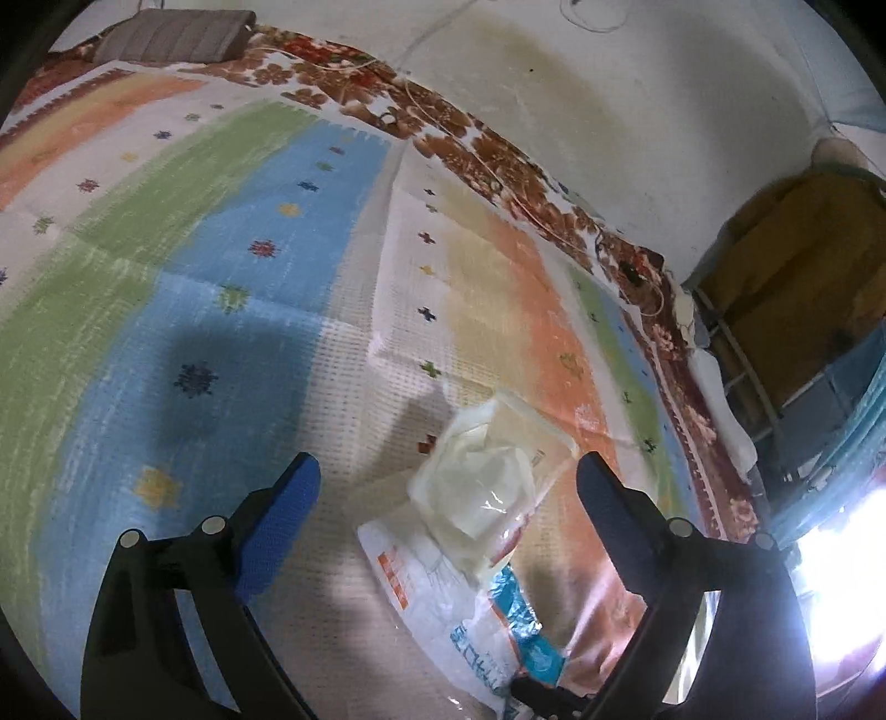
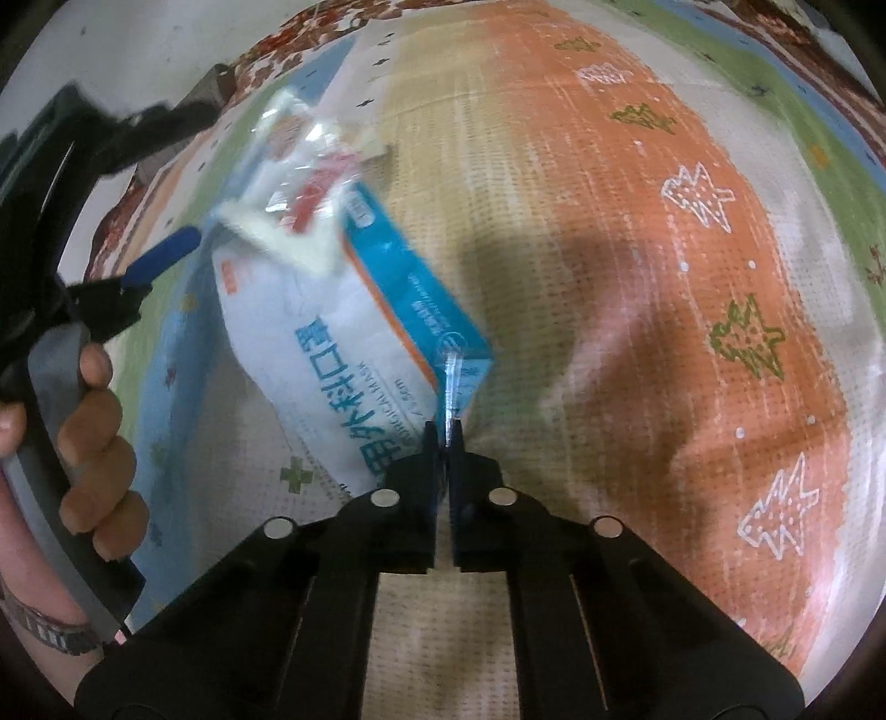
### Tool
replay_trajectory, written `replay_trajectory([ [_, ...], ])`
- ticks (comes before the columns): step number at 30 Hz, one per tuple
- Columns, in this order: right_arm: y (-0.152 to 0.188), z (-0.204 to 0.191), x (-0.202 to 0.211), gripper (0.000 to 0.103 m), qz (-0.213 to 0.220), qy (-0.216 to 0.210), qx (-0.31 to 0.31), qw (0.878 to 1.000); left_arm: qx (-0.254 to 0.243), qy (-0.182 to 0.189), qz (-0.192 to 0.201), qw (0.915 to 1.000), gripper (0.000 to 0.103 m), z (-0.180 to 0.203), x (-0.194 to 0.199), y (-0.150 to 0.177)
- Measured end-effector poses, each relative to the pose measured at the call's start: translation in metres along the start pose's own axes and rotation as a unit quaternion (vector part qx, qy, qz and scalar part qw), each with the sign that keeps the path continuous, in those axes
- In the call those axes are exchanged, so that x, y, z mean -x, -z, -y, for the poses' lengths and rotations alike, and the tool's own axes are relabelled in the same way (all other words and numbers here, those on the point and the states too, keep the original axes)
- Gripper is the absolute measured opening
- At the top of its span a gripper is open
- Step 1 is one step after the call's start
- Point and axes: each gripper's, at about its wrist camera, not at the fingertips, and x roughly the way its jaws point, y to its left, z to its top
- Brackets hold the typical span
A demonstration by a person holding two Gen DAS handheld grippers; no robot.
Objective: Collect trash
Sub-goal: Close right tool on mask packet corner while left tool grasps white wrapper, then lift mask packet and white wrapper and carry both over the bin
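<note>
A white and blue mask package (image 2: 354, 343) hangs from my right gripper (image 2: 443, 437), which is shut on its clear bottom edge. The package also shows in the left wrist view (image 1: 470, 615). A crumpled clear wrapper with white tissue (image 1: 487, 487) sits at its top and shows in the right wrist view (image 2: 299, 183) too. My left gripper (image 1: 448, 482) is open, its blue-padded fingers on either side of the wrapper without touching it. The left gripper appears in the right wrist view (image 2: 166, 255), held by a hand.
A striped, colourful bedspread (image 1: 221, 249) covers the bed below. A grey pillow (image 1: 171, 36) lies at the far end by a stained wall (image 1: 581, 99). A metal rack with a yellow box (image 1: 786, 288) stands to the right of the bed.
</note>
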Motion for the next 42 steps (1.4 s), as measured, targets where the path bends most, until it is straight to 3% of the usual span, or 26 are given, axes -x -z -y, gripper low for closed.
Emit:
replay_trajectory([
  [3,-0.001,-0.001,-0.001,0.001,0.001,-0.001,0.005,1.000,0.004,-0.007,-0.016,0.9998,0.080,-0.001,-0.008,0.002],
  [10,-0.002,-0.002,-0.002,0.001,0.004,0.001,0.012,1.000,0.009,0.030,-0.024,0.9992,0.080,0.010,-0.012,0.005],
  [13,-0.002,0.002,-0.004,0.001,0.008,-0.009,0.000,1.000,-0.019,0.002,-0.034,0.9992,0.080,0.023,-0.018,0.010],
  [15,0.003,-0.002,-0.005,0.001,0.010,-0.010,-0.001,1.000,-0.022,0.005,-0.038,0.9990,0.069,0.024,-0.020,0.012],
  [24,0.005,-0.005,-0.008,0.001,0.010,-0.006,0.013,1.000,-0.055,0.050,0.056,0.9957,0.065,0.038,0.012,0.008],
  [30,0.005,-0.003,-0.010,0.001,0.011,-0.010,0.007,1.000,-0.070,0.071,0.020,0.9948,0.065,0.046,-0.002,0.015],
  [33,0.005,-0.005,-0.010,0.001,0.013,-0.008,0.007,1.000,-0.071,0.103,0.054,0.9907,0.064,0.053,0.010,0.016],
  [39,0.007,-0.004,-0.011,0.001,0.017,-0.012,0.004,1.000,-0.061,0.151,0.086,0.9829,0.065,0.064,0.030,0.010],
  [42,0.008,-0.001,-0.011,0.001,0.018,-0.017,0.001,1.000,-0.063,0.139,0.055,0.9868,0.066,0.070,0.020,0.012],
])
